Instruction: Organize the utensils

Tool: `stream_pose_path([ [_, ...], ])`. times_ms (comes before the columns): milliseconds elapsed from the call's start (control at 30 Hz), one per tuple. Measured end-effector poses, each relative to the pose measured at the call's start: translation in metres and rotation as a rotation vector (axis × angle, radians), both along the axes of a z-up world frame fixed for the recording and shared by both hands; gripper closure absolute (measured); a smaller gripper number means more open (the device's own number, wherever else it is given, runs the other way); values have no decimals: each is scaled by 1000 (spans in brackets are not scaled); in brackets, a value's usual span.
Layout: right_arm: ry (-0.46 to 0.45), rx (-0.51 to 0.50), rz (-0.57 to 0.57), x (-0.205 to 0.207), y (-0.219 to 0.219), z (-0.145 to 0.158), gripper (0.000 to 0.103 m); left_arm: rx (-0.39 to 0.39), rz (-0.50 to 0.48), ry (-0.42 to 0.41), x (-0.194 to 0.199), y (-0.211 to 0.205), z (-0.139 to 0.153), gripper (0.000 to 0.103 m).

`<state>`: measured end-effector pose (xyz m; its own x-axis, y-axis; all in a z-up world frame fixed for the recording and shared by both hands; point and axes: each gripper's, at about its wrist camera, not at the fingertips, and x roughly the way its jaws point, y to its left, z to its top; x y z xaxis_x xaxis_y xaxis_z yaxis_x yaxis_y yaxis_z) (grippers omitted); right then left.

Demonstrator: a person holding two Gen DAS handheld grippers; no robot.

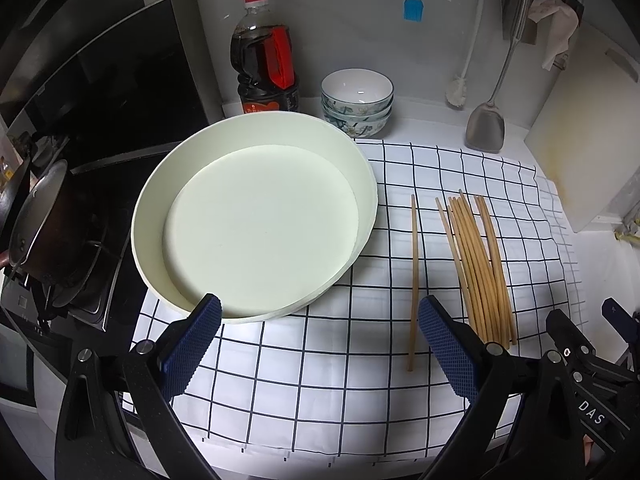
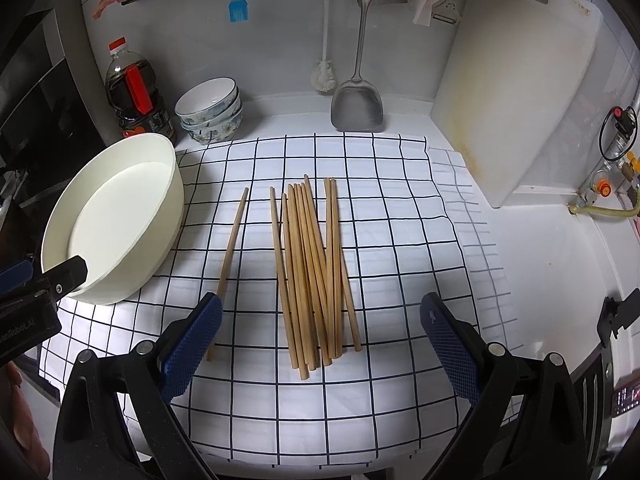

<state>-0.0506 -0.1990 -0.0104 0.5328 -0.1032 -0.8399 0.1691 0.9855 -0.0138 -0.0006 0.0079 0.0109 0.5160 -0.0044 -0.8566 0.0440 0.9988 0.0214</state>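
A bundle of several wooden chopsticks point(image 2: 316, 272) lies on a white cloth with a black grid point(image 2: 380, 220). One single chopstick point(image 2: 230, 264) lies apart, left of the bundle. A round cream tray point(image 1: 256, 216) sits empty at the cloth's left. In the left wrist view the bundle point(image 1: 480, 264) and the single chopstick point(image 1: 414, 280) lie to the right of the tray. My left gripper point(image 1: 320, 344) is open and empty, near the tray's front rim. My right gripper point(image 2: 320, 344) is open and empty, just in front of the bundle's near ends.
A soy sauce bottle point(image 1: 264, 56) and stacked patterned bowls point(image 1: 356, 100) stand behind the tray. A metal spatula point(image 2: 358, 108), a white brush point(image 2: 324, 76) and a white cutting board point(image 2: 512, 92) stand against the back wall. A stove with a pot point(image 1: 40, 224) is at the left.
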Motion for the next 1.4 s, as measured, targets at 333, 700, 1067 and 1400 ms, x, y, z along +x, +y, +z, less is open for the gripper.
stream_pose_path([
  [333,-1,2,1,-1,0,0,8,1,1,-1,-1,0,0,6],
  [700,-2,5,-1,-1,1,-1,8,1,1,-3,-2,0,-1,6],
  [1067,0,8,0,-1,-1,-2,8,3,1,-2,-2,0,-1,6],
  [1400,-2,14,1,0,-1,-2,8,3,1,-3,-3,0,-2,6],
])
